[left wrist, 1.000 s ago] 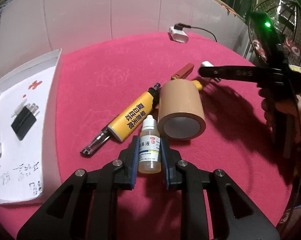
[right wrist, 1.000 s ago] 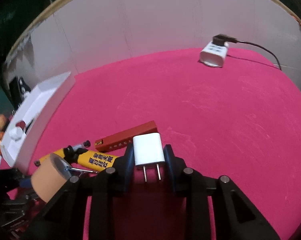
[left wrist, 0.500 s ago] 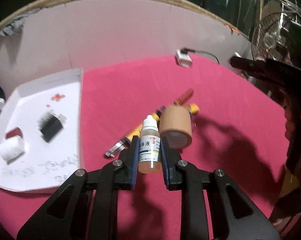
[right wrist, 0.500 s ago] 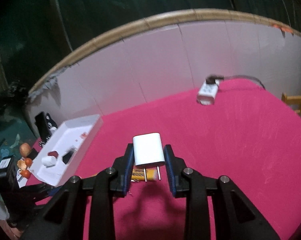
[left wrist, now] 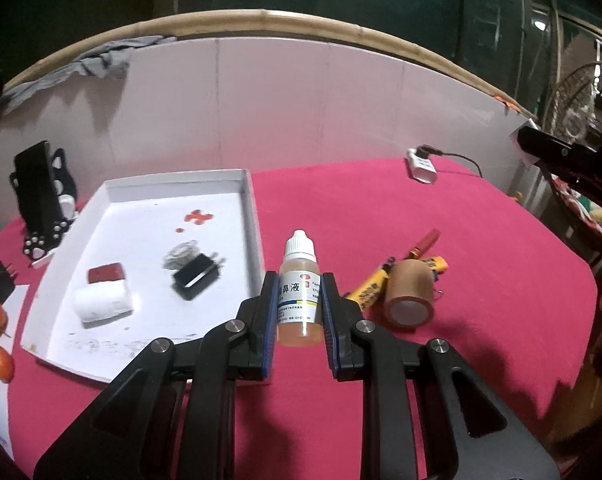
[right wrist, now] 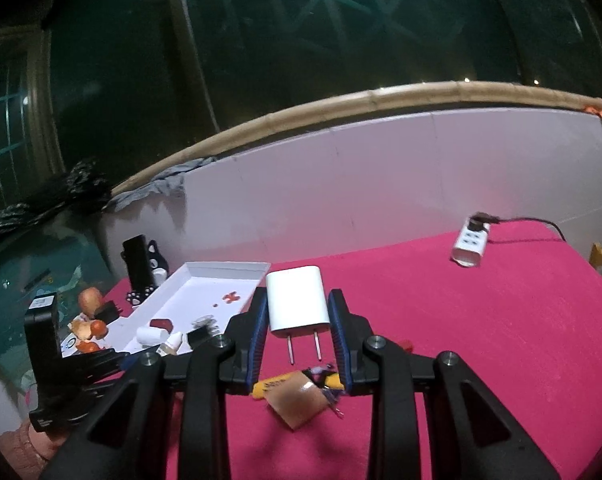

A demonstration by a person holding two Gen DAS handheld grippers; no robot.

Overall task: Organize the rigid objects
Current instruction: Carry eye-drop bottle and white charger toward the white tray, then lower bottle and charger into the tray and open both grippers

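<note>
Risk first: small clear dropper bottle of amber liquid with a white cap (left wrist: 300, 288) clamped upright in the left gripper (left wrist: 299, 304), pinched across its labelled body, base hanging free above the pink tablecloth (left wrist: 481, 240). Smooth round plastic on narrow pads; likely to twist or slide out if tipped on the way over. White cube-shaped wall charger with two metal prongs (right wrist: 297, 304) clenched in the right gripper (right wrist: 299, 322), prongs down, also clear of the cloth. Grip looks square, but glossy sides could slip under a jolt.

Probable destination: shallow white cardboard tray (left wrist: 249, 216) just left of the bottle in the left wrist view. Already inside: white roll (left wrist: 103, 306), dark red block (left wrist: 105, 273), black clip-like piece (left wrist: 193, 280). Both grippers heading for one tray could collide, or catch the raised rim and knock the load loose. Crowding on the tray floor could topple the bottle on release.

Left on the cloth, well apart from the tray: brown tape roll (left wrist: 409, 294), yellow tube with black print (left wrist: 367, 290) touching it, red stick (left wrist: 425, 242) behind.

Hard to read: black clip-like piece blurred, grey smudge beside it unidentifiable. Tape roll half hidden under the right gripper in its own view. White power strip with black cable (right wrist: 469, 246) motion-blurred. Right gripper cut off at the frame edge in the left view.
</note>
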